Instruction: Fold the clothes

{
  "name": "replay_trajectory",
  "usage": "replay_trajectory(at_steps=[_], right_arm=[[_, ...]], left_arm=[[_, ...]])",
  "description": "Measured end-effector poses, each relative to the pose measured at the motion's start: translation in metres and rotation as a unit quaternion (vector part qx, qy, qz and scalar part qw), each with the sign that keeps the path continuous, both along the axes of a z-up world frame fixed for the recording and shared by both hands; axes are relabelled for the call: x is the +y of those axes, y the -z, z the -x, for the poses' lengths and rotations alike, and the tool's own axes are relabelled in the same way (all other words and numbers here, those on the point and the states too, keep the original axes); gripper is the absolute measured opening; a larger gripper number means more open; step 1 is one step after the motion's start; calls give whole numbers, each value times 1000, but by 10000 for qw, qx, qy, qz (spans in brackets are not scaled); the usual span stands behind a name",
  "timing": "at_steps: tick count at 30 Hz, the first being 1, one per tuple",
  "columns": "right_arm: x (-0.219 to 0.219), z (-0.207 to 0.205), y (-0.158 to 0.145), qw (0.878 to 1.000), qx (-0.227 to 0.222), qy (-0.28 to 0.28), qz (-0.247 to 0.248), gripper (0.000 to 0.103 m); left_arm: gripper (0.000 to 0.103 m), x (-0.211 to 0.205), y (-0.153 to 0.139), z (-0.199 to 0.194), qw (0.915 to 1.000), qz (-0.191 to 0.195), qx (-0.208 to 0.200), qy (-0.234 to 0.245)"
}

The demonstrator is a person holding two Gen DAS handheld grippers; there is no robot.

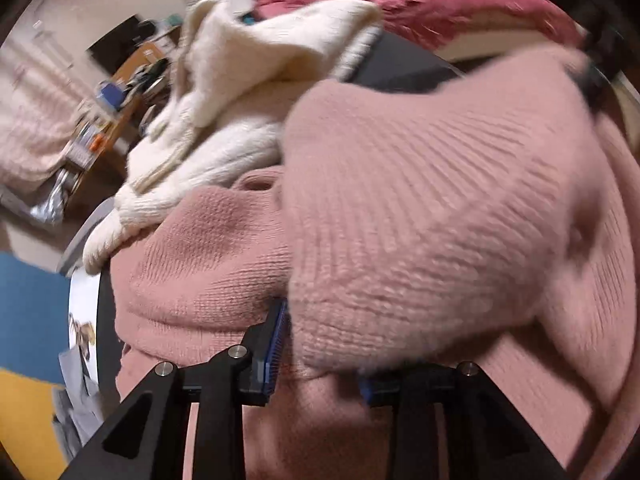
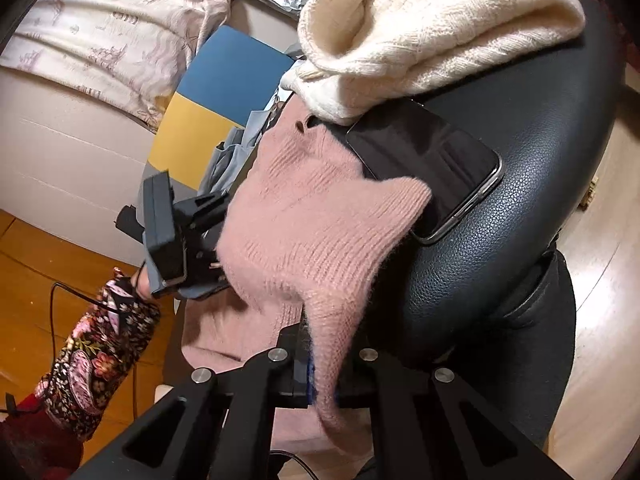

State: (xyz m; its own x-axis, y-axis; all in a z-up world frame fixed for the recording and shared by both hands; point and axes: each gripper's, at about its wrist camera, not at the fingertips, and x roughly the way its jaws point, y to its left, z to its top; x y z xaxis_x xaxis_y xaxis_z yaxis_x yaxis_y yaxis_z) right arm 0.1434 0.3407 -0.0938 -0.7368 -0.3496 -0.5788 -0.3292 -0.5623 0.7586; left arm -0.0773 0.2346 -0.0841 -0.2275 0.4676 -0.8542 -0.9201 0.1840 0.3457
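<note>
Phone (image 2: pixel 432 168) half under pink sweater (image 2: pixel 312 216)

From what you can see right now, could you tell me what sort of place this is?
Most likely a lived-in bedroom at home. A bed with patterned bedding stands close by, knitted sweaters lie on a black leather chair, and a cluttered wooden desk sits against the wall.

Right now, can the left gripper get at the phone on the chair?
Probably not directly. The phone lies half under the pink sweater and cream sweater, and the left gripper already has pink knit between its fingers.
</note>
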Motion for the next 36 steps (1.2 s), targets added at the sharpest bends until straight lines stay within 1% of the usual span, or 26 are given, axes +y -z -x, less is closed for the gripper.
replay_trajectory(at_steps=[1, 3, 6, 8, 10, 11, 13, 15, 17, 20, 23, 25, 28, 31, 34, 36], right_arm=[[0, 0, 0, 10000, -4, 14, 1, 6], [-1, 1, -1, 10000, -7, 21, -35, 6], [0, 3, -2, 10000, 7, 30, -38, 6], [-2, 5, -5, 10000, 42, 36, -68, 6], [-2, 7, -7, 9999, 105, 45, -76, 6], [-3, 8, -10, 9998, 153, 44, -82, 6], [-4, 12, -15, 9996, 248, 35, -95, 6], [-8, 19, -24, 9993, 348, -22, -113, 6], [-12, 29, -33, 9987, 491, -105, -114, 6], [-21, 47, -56, 9965, 742, -258, -297, 6], [-31, 68, -89, 9918, 1115, -424, -466, 6], [-38, 81, -113, 9870, 1398, -541, -572, 6], [-57, 101, -158, 9750, 1870, -806, -886, 6], [-82, 120, -196, 9608, 2282, -1055, -1167, 6], [-108, 136, -220, 9511, 2540, -1275, -1208, 6], [-127, 145, -233, 9450, 2706, -1432, -1152, 6]], left_arm=[[19, 1, 0, 2, 9998, -58, -98, -142], [6, 0, -2, 4, 9988, -207, -137, -416], [5, -9, -14, 3, 9942, -645, -181, -842], [4, -22, -31, 8, 9846, -1153, -400, -1249], [4, -41, -52, 14, 9706, -1702, -607, -1591], [4, -50, -62, 16, 9637, -1921, -640, -1741], [4, -65, -80, 22, 9503, -2298, -673, -1987], [4, -84, -99, 26, 9344, -2675, -790, -2214], [4, -104, -117, 30, 9149, -3061, -965, -2449], [4, -138, -143, 35, 8820, -3621, -1224, -2756], [4, -175, -173, 35, 8479, -4193, -1367, -2943], [4, -204, -198, 28, 8264, -4559, -1383, -3000], [4, -236, -228, 17, 8065, -4941, -1267, -2991], [4, -260, -250, 7, 7910, -5179, -1243, -3011], [4, -285, -268, -6, 7771, -5327, -1190, -3132], [4, -300, -279, -17, 7702, -5398, -1134, -3201]])
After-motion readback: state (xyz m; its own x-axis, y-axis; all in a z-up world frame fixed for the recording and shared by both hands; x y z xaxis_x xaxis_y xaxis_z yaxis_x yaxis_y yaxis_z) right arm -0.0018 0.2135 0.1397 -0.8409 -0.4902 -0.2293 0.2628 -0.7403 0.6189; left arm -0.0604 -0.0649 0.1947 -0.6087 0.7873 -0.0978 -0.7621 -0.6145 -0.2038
